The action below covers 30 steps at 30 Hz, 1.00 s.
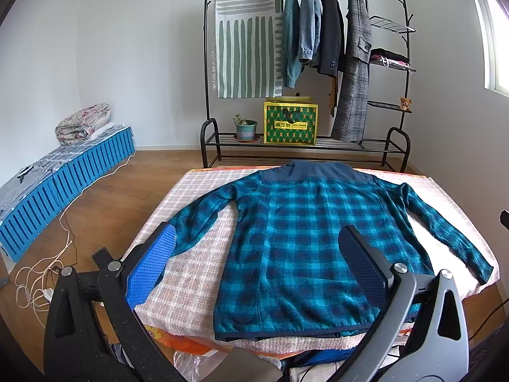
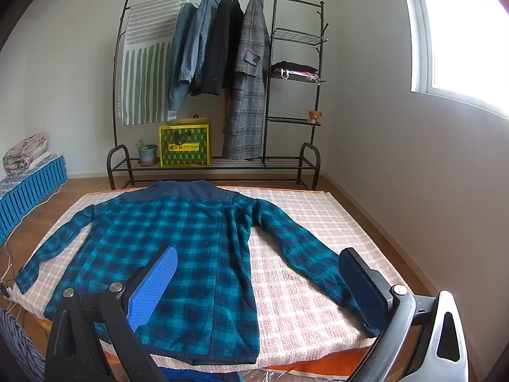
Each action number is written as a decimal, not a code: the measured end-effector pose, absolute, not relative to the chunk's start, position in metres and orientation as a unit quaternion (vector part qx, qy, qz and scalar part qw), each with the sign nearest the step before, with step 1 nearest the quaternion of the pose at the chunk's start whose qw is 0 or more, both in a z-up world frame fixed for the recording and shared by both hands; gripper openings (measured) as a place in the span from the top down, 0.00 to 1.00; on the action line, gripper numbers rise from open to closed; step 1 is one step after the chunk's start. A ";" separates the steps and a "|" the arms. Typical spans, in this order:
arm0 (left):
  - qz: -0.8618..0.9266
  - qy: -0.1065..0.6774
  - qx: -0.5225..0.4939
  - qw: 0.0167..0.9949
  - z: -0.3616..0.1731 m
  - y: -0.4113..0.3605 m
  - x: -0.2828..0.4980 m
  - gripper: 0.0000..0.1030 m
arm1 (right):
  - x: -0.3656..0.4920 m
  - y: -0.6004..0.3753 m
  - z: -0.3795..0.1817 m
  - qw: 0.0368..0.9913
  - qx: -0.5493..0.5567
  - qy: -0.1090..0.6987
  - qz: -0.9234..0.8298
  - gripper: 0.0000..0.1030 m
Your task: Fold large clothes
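A teal and navy plaid jacket (image 1: 305, 242) lies flat, back up, on a pink checked cloth-covered table (image 1: 191, 222), collar away from me, both sleeves spread out. It also shows in the right wrist view (image 2: 178, 238). My left gripper (image 1: 257, 238) is open and empty, held above the jacket's lower left part and left sleeve. My right gripper (image 2: 257, 258) is open and empty above the jacket's lower right part; its right finger stands over the right sleeve cuff (image 2: 359, 305).
A black clothes rack (image 1: 305, 63) with hanging coats, a yellow-green bag (image 1: 290, 123) and a potted plant (image 1: 245, 127) stands beyond the table. A blue slatted bench (image 1: 63, 184) with bedding is at left. White cables (image 1: 47, 273) lie on the wooden floor.
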<state>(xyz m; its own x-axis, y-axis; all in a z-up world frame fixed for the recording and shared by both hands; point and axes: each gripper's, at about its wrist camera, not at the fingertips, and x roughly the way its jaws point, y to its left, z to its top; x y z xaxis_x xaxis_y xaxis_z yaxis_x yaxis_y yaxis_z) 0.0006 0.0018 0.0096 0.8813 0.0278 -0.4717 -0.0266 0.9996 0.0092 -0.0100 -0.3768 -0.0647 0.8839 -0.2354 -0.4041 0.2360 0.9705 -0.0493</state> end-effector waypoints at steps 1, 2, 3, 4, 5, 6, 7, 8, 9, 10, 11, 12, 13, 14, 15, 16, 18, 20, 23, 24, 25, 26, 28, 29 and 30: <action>0.014 0.243 0.001 0.970 0.010 0.002 0.001 0.00 | -0.010 -0.377 -0.064 0.971 0.001 0.208 -0.122 0.01; 0.014 0.243 0.001 0.970 0.010 0.002 0.001 0.00 | -0.011 -0.377 -0.064 0.970 0.001 0.208 -0.122 0.01; 0.014 0.242 0.001 0.970 0.011 0.002 0.001 0.00 | -0.010 -0.377 -0.064 0.971 0.001 0.208 -0.121 0.01; 0.015 0.241 0.002 0.970 0.011 0.002 0.001 0.00 | -0.010 -0.377 -0.064 0.971 0.002 0.209 -0.121 0.01; 0.014 0.242 0.002 0.970 0.012 0.002 0.001 0.00 | -0.010 -0.377 -0.064 0.970 0.001 0.209 -0.121 0.01; 0.014 0.242 0.003 0.970 0.013 0.002 0.001 0.00 | -0.010 -0.378 -0.064 0.970 0.001 0.209 -0.121 0.01; 0.014 0.242 0.002 0.970 0.012 0.002 0.001 0.00 | -0.010 -0.378 -0.065 0.970 0.002 0.209 -0.121 0.01; 0.014 0.241 0.002 0.970 0.013 0.002 0.001 0.00 | -0.011 -0.378 -0.064 0.970 0.002 0.209 -0.121 0.01; 0.013 0.242 0.001 0.970 0.013 0.002 0.001 0.00 | -0.010 -0.378 -0.065 0.970 0.002 0.209 -0.121 0.01; 0.014 0.242 0.001 0.970 0.012 0.002 0.001 0.00 | -0.010 -0.378 -0.064 0.970 0.003 0.209 -0.121 0.01; 0.014 0.241 0.002 0.970 0.012 0.001 0.001 0.00 | -0.011 -0.378 -0.064 0.970 0.003 0.209 -0.121 0.01; 0.014 0.241 0.002 0.970 0.013 0.001 0.000 0.00 | -0.010 -0.378 -0.064 0.970 0.003 0.209 -0.121 0.01; 0.015 0.241 0.002 0.970 0.012 0.001 0.000 0.00 | -0.011 -0.378 -0.064 0.970 0.003 0.209 -0.121 0.01; 0.015 0.241 0.002 0.971 0.012 0.001 0.000 0.00 | -0.011 -0.378 -0.064 0.970 0.002 0.209 -0.121 0.01; 0.015 0.241 0.002 0.970 0.013 0.001 0.001 0.00 | -0.010 -0.378 -0.064 0.970 0.003 0.209 -0.121 0.01; 0.015 0.241 0.002 0.970 0.012 0.001 0.000 0.00 | -0.010 -0.378 -0.064 0.970 0.002 0.208 -0.121 0.01; 0.015 0.241 0.002 0.970 0.012 0.001 0.000 0.00 | -0.007 -0.379 -0.063 0.970 0.004 0.209 -0.123 0.01; 0.015 0.241 0.003 0.970 0.012 0.000 0.000 0.00 | -0.007 -0.379 -0.063 0.970 0.004 0.209 -0.123 0.01; 0.015 0.242 0.003 0.970 0.012 0.000 0.000 0.00 | -0.007 -0.379 -0.062 0.970 0.005 0.209 -0.123 0.01; 0.015 0.242 0.003 0.970 0.013 -0.001 -0.001 0.00 | -0.007 -0.380 -0.062 0.970 0.005 0.209 -0.124 0.01; 0.015 0.241 0.003 0.970 0.012 -0.001 0.000 0.00 | -0.007 -0.380 -0.062 0.970 0.006 0.209 -0.124 0.01; 0.015 0.241 0.002 0.970 0.012 -0.001 0.000 0.00 | -0.007 -0.380 -0.061 0.970 0.006 0.209 -0.124 0.01; 0.015 0.241 0.003 0.970 0.012 -0.002 0.000 0.00 | -0.008 -0.380 -0.061 0.970 0.006 0.208 -0.125 0.01; 0.015 0.242 0.003 0.970 0.012 -0.002 0.000 0.00 | -0.008 -0.380 -0.060 0.970 0.006 0.207 -0.125 0.01; 0.015 0.241 0.003 0.970 0.011 -0.001 -0.001 0.00 | -0.008 -0.381 -0.061 0.970 0.007 0.207 -0.126 0.01</action>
